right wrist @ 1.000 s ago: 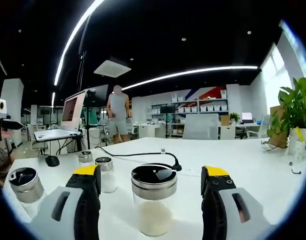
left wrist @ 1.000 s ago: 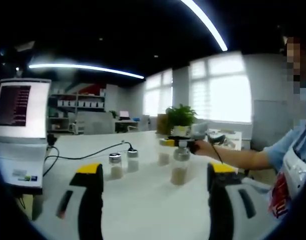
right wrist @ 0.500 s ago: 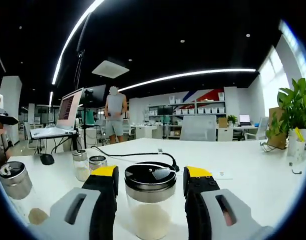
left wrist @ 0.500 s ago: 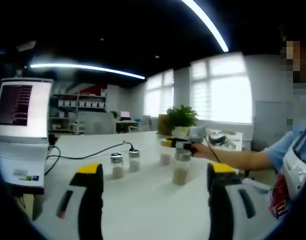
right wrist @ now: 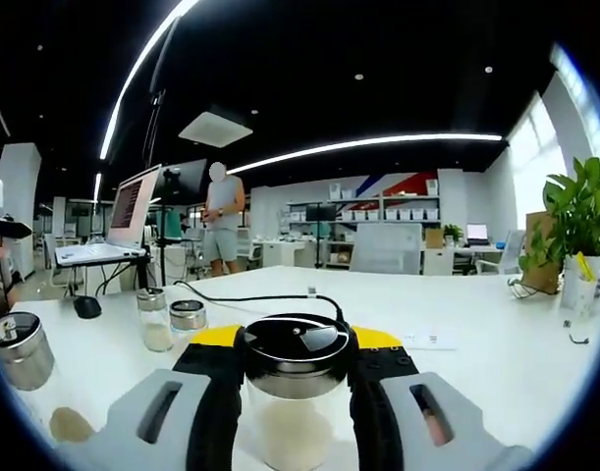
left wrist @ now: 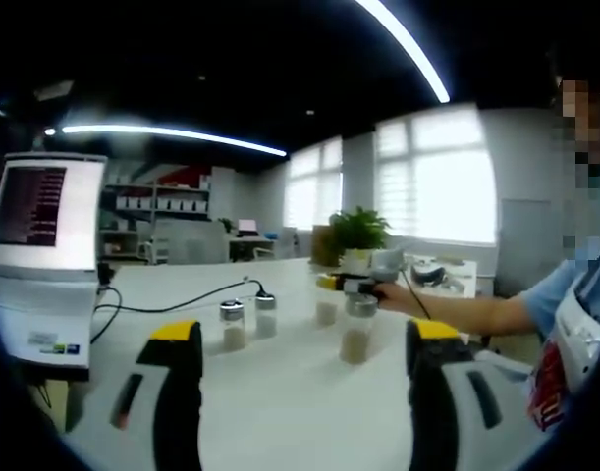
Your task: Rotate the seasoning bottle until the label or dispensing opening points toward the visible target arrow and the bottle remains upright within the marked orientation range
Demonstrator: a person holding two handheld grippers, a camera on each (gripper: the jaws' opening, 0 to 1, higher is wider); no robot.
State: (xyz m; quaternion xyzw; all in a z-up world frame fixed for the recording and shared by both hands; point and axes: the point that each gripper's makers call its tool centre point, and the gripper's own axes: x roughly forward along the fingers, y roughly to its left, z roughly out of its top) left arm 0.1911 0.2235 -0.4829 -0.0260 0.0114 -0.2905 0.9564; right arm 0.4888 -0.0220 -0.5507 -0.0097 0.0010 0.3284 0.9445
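A glass seasoning bottle (right wrist: pixel 292 424) with a black-and-steel lid and pale granules inside stands upright on the white table (right wrist: pixel 457 324). My right gripper (right wrist: pixel 297 341) is shut on it, its yellow-tipped jaws pressing the lid from both sides. In the left gripper view the same bottle (left wrist: pixel 354 340) stands at mid-table with the right gripper (left wrist: pixel 354 287) clamped at its top, a person's arm behind it. My left gripper (left wrist: pixel 304 334) hangs open low over the near table, well short of the bottle, with nothing between its fingers.
Three more shakers (left wrist: pixel 231 326) (left wrist: pixel 266 314) (left wrist: pixel 324 310) stand nearby; the right gripper view has them to the left (right wrist: pixel 154 320) (right wrist: pixel 188 315) (right wrist: pixel 21 351). A black cable (right wrist: pixel 265 298) crosses the table. A laptop (left wrist: pixel 42 221) sits at the left edge, a potted plant (left wrist: pixel 358 232) at the far side. A person (right wrist: pixel 221 222) stands beyond the table.
The right gripper's jaws have come together from wide open onto the bottle's lid. The left gripper stays open, its view barely shifted.
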